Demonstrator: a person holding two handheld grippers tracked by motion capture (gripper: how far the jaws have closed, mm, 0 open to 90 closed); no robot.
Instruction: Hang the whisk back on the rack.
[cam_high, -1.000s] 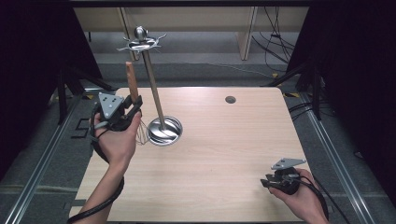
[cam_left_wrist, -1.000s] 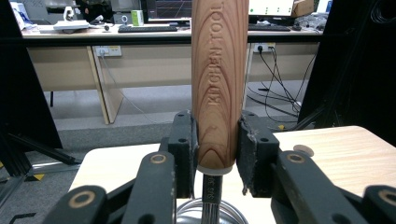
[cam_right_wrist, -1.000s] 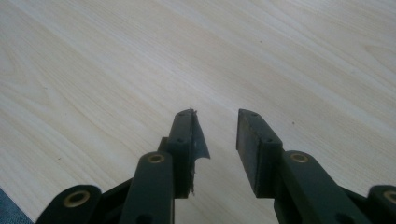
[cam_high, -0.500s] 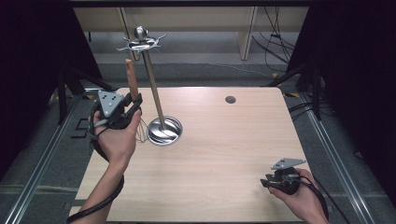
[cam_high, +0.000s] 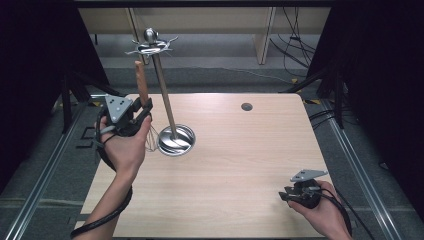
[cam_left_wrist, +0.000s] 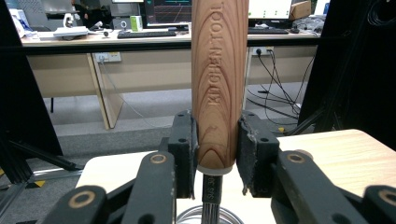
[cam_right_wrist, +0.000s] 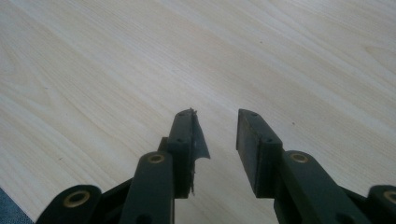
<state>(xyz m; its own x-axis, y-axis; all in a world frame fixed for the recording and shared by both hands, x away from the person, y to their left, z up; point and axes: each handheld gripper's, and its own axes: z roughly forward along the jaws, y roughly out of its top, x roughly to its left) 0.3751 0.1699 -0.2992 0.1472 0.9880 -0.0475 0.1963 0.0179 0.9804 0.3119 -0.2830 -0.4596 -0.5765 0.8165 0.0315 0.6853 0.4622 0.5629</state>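
Note:
My left gripper (cam_high: 141, 111) is shut on the wooden handle (cam_left_wrist: 218, 79) of a whisk, held upright above the table's left side. The handle (cam_high: 141, 82) rises past the jaws, and its wire head (cam_high: 151, 141) hangs below them, next to the steel base of a utensil stand (cam_high: 176, 140). The stand's pole leans up to a hook ring (cam_high: 151, 46) at the top. In the left gripper view both pads press the handle, which reads KITCHEN TOOL. My right gripper (cam_high: 286, 194) rests low at the table's front right, open, with bare wood between its jaws (cam_right_wrist: 215, 133).
The wooden table (cam_high: 240, 150) has a small dark hole (cam_high: 246, 106) near its far edge. Metal rails run along both sides of the table. Desks with monitors (cam_left_wrist: 168, 14) stand beyond the far edge, with cables on the floor.

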